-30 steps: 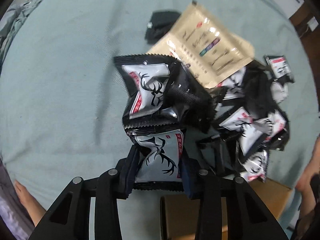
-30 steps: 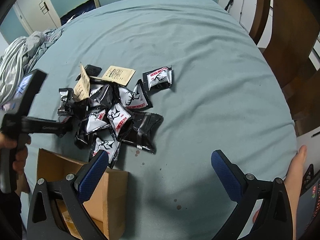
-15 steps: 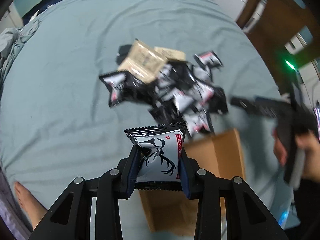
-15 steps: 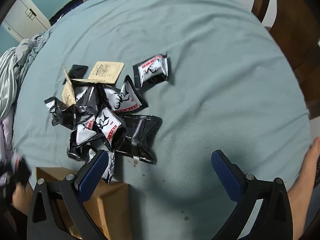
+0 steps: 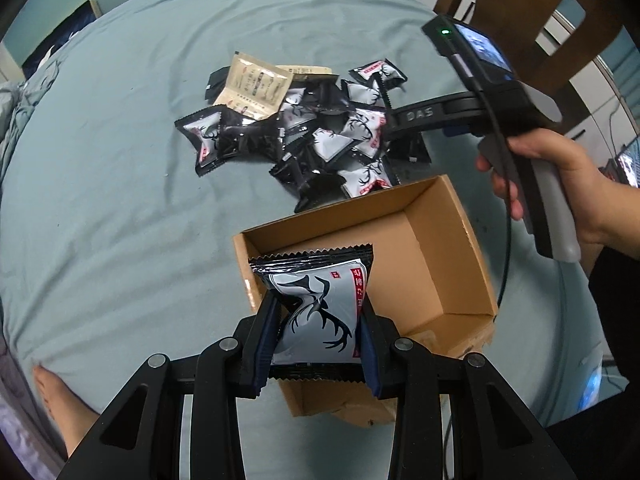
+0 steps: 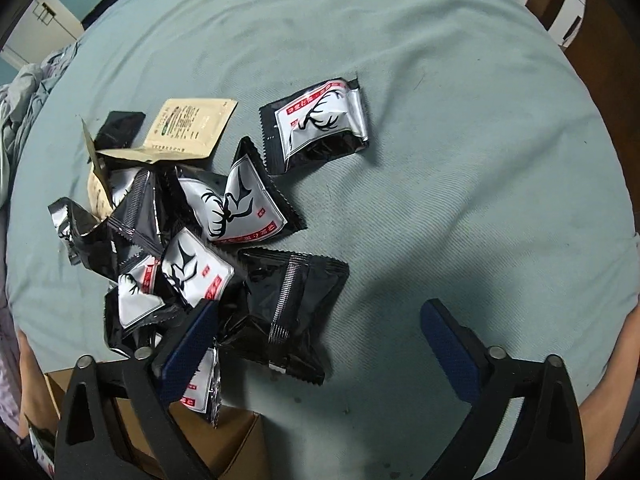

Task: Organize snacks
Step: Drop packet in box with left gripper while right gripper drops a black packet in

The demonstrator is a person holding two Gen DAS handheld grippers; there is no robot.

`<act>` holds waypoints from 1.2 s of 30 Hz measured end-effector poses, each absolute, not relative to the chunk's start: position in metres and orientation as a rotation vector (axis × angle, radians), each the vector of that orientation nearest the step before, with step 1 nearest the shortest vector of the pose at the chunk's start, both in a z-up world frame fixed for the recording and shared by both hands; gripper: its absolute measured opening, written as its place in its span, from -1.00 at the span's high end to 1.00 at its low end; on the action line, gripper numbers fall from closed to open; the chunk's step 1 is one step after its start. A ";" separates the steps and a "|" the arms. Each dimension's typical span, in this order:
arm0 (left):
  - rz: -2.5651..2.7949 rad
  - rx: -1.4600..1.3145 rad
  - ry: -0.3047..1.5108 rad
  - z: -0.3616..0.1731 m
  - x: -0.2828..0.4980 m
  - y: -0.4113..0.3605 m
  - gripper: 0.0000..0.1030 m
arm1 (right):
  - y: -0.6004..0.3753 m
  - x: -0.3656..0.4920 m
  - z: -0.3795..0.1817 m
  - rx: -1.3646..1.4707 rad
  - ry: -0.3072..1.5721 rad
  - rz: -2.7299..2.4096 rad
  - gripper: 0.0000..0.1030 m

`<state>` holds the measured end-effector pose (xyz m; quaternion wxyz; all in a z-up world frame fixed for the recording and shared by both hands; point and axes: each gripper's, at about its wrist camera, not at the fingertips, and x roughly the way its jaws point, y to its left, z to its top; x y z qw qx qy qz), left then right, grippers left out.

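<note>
Antler-print snack pkt (image 5: pixel 316 312) upright over open cardboard box (image 5: pixel 448 264); pkt pile (image 5: pixel 320 132) beside.

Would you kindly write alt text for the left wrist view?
The left gripper clamps a deer-print snack packet above an open cardboard box on a teal sheet; beyond lies a pile of packets.

A teal bedsheet (image 6: pixel 460 184) covers the surface. Crumpled grey bedding (image 6: pixel 24 92) lies far left. A wooden chair (image 5: pixel 532 20) stands far right, a bare foot (image 5: pixel 60 404) near left.
</note>
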<state>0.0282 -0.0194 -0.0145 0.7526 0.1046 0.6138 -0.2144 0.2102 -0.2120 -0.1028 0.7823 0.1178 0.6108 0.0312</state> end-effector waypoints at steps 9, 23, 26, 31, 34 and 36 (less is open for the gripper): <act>-0.493 0.268 1.316 -0.014 0.022 -0.027 0.31 | -0.198 0.189 -0.087 0.067 1.247 0.153 0.38; -0.415 0.275 1.223 -0.003 0.020 -0.023 0.30 | -0.207 0.095 -0.005 0.268 1.213 0.330 0.39; -0.413 0.281 1.202 0.001 0.016 -0.023 0.30 | -0.206 0.083 0.001 0.294 1.227 0.383 0.39; -0.427 0.330 1.191 -0.005 0.009 -0.029 0.26 | -0.201 0.077 -0.004 0.304 1.258 0.430 0.39; -0.414 0.344 1.213 -0.013 0.011 -0.030 0.07 | -0.198 0.075 -0.009 0.278 1.271 0.437 0.39; -0.393 0.334 1.225 -0.017 0.015 -0.029 -0.14 | -0.191 0.073 -0.005 0.213 1.241 0.437 0.39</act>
